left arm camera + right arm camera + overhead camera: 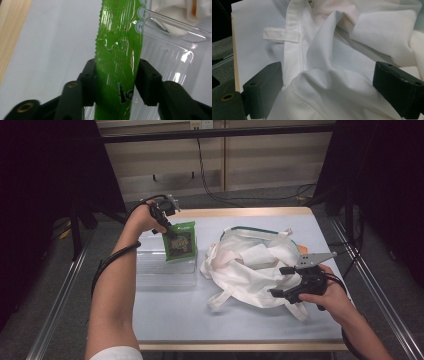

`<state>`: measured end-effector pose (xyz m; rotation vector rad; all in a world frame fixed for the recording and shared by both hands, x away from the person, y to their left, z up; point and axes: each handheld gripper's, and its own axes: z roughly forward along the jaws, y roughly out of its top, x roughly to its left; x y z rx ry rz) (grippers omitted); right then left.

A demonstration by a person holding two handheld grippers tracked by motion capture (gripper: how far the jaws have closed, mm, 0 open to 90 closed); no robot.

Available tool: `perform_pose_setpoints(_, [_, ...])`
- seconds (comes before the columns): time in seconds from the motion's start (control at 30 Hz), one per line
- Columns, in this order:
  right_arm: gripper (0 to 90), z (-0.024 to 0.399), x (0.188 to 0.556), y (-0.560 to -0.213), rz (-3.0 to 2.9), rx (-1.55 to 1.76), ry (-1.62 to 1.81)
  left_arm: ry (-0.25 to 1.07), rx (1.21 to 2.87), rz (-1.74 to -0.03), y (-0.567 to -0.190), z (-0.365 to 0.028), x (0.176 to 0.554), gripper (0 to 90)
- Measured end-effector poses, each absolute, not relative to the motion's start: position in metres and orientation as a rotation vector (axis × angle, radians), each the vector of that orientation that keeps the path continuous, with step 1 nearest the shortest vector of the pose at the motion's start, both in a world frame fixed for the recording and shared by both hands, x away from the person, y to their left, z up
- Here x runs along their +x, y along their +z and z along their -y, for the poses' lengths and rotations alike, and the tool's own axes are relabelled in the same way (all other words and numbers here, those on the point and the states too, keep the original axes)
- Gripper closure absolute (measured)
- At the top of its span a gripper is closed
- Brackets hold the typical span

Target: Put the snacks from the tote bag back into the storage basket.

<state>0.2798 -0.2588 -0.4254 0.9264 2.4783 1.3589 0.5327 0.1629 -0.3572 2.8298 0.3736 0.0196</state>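
A green snack packet [179,242] stands upright in a clear plastic tray [160,272] at the table's left. My left gripper [167,231] holds it near its top left corner. In the left gripper view the packet [117,37] fills the gap between the jaws and both pads [147,82] touch its sides, above the clear tray [175,57]. A crumpled white cloth bag [250,265] lies at the right. My right gripper [277,281] is at the bag's near right edge, jaws wide apart. In the right gripper view, folds of the bag [362,30] bulge between the open jaws [327,90].
The pale blue table top [175,320] has a wooden rim along its far and near edges. A loose bag strap [220,297] trails toward the near side. Metal rails run along both sides of the table, and cables hang beyond the far edge.
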Motion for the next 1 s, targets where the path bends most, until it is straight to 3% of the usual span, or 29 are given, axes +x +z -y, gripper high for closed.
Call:
perform_pose_setpoints(0.27, [9.3, 0.257, 0.28, -0.426, -2.484, 0.926, 1.356, 0.067, 2.739, -0.568, -0.358, -0.168, 0.533, 27.1])
perform_pose_setpoints(0.43, [9.3, 0.256, 0.279, -0.426, -2.482, 0.919, 1.362, 0.119, 2.711, -0.653, -0.357, -0.177, 0.531, 16.1])
perform_pose_setpoints(1.0, [9.2, 0.253, 0.277, -0.422, -2.487, 0.899, 1.367, 0.06, 2.655, -0.75, -0.359, -0.209, 0.504, 12.2])
